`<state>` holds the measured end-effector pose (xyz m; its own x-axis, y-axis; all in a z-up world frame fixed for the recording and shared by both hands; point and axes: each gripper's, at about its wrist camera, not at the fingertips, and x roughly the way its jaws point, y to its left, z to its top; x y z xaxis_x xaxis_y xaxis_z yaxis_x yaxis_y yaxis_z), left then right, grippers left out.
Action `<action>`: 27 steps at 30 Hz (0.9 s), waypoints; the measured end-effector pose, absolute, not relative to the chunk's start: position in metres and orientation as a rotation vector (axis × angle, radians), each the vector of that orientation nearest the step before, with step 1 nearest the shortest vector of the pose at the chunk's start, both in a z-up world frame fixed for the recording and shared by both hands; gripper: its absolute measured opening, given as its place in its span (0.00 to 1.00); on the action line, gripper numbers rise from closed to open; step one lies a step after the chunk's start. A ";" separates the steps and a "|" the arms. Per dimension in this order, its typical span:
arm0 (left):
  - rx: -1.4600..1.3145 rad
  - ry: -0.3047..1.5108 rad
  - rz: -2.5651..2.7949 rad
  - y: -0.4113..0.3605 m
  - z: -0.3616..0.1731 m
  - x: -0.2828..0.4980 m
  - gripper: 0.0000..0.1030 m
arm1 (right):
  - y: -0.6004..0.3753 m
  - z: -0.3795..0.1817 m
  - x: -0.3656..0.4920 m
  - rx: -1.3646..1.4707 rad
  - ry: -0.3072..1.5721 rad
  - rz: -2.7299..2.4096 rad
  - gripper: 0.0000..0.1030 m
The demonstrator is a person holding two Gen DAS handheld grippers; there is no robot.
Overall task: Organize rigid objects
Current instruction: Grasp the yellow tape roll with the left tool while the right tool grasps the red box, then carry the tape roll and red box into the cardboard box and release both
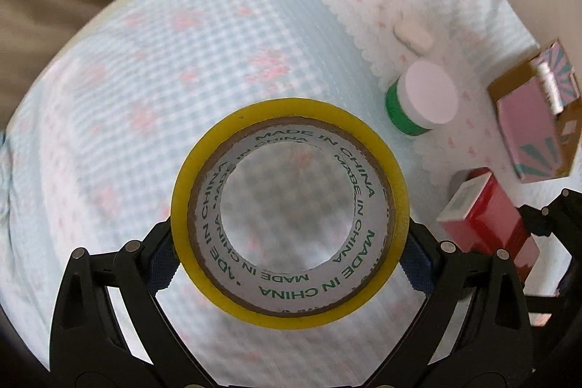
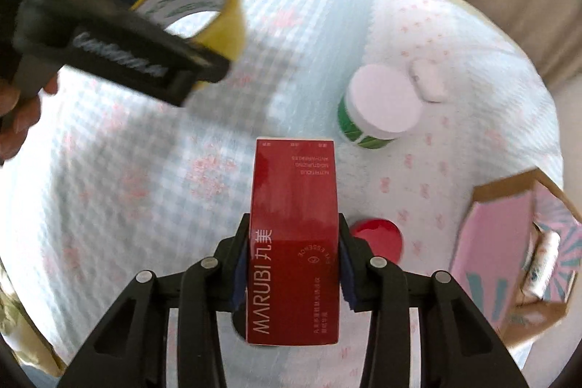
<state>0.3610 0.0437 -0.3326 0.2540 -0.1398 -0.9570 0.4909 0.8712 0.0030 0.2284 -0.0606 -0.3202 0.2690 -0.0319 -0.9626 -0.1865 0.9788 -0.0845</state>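
one roll of yellow tape (image 1: pixel 287 210), printed inside its core. one red carton (image 2: pixel 294 242) lettered marubi. one green jar (image 2: pixel 378 106) with a pale lid. one small white case (image 2: pixel 429 80) beside the jar. one red disc (image 2: pixel 378 237) on the cloth. one pink box (image 2: pixel 516 242) with brown card edges. two tools: left tool (image 1: pixel 287 242), right tool (image 2: pixel 294 264). one patterned cloth (image 2: pixel 145 188).
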 end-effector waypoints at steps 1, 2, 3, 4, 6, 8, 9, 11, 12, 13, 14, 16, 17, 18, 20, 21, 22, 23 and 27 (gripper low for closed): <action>0.312 1.239 -0.428 0.049 -0.320 0.352 0.94 | -0.061 -0.311 0.223 -0.184 1.287 0.094 0.36; 0.303 1.235 -0.420 0.052 -0.312 0.347 0.94 | -0.062 -0.301 0.218 -0.171 1.279 0.085 0.36; 0.294 1.228 -0.411 0.056 -0.301 0.339 0.94 | -0.066 -0.290 0.214 -0.160 1.272 0.078 0.36; 0.282 1.217 -0.400 0.060 -0.287 0.328 0.94 | -0.069 -0.275 0.210 -0.145 1.264 0.067 0.36; 0.260 1.195 -0.393 0.066 -0.264 0.311 0.94 | -0.075 -0.250 0.199 -0.108 1.254 0.050 0.36; 0.235 1.169 -0.397 0.068 -0.241 0.296 0.94 | -0.079 -0.226 0.188 -0.074 1.243 0.037 0.36; 0.228 1.160 -0.399 0.068 -0.234 0.291 0.94 | -0.083 -0.212 0.180 -0.061 1.237 0.027 0.36; 0.215 1.132 -0.408 0.063 -0.214 0.277 0.94 | -0.087 -0.192 0.170 -0.047 1.227 0.011 0.36; 0.211 1.119 -0.413 0.061 -0.203 0.269 0.94 | -0.091 -0.181 0.163 -0.039 1.219 0.003 0.36; 0.207 1.106 -0.422 0.055 -0.195 0.262 0.94 | -0.096 -0.172 0.158 -0.032 1.212 -0.004 0.36; 0.206 1.095 -0.429 0.050 -0.188 0.255 0.94 | -0.101 -0.167 0.155 -0.024 1.207 -0.009 0.36; 0.210 1.073 -0.443 0.036 -0.175 0.242 0.94 | -0.109 -0.157 0.143 -0.007 1.193 -0.027 0.36; 0.210 1.065 -0.452 0.029 -0.169 0.234 0.94 | -0.114 -0.150 0.138 0.000 1.185 -0.035 0.36; 0.209 1.059 -0.459 0.022 -0.163 0.227 0.94 | -0.118 -0.144 0.136 0.006 1.179 -0.042 0.36; 0.203 1.055 -0.465 0.008 -0.156 0.215 0.94 | -0.132 -0.132 0.125 0.026 1.161 -0.058 0.36; 0.198 1.052 -0.467 0.000 -0.151 0.209 0.94 | -0.141 -0.128 0.121 0.037 1.154 -0.065 0.36; 0.190 1.049 -0.468 -0.011 -0.146 0.203 0.94 | -0.150 -0.124 0.117 0.048 1.148 -0.073 0.36; 0.184 1.046 -0.467 -0.020 -0.143 0.198 0.94 | -0.161 -0.121 0.113 0.061 1.142 -0.079 0.36; 0.166 1.039 -0.444 -0.060 -0.136 0.183 0.94 | -0.205 -0.114 0.099 0.082 1.132 -0.080 0.36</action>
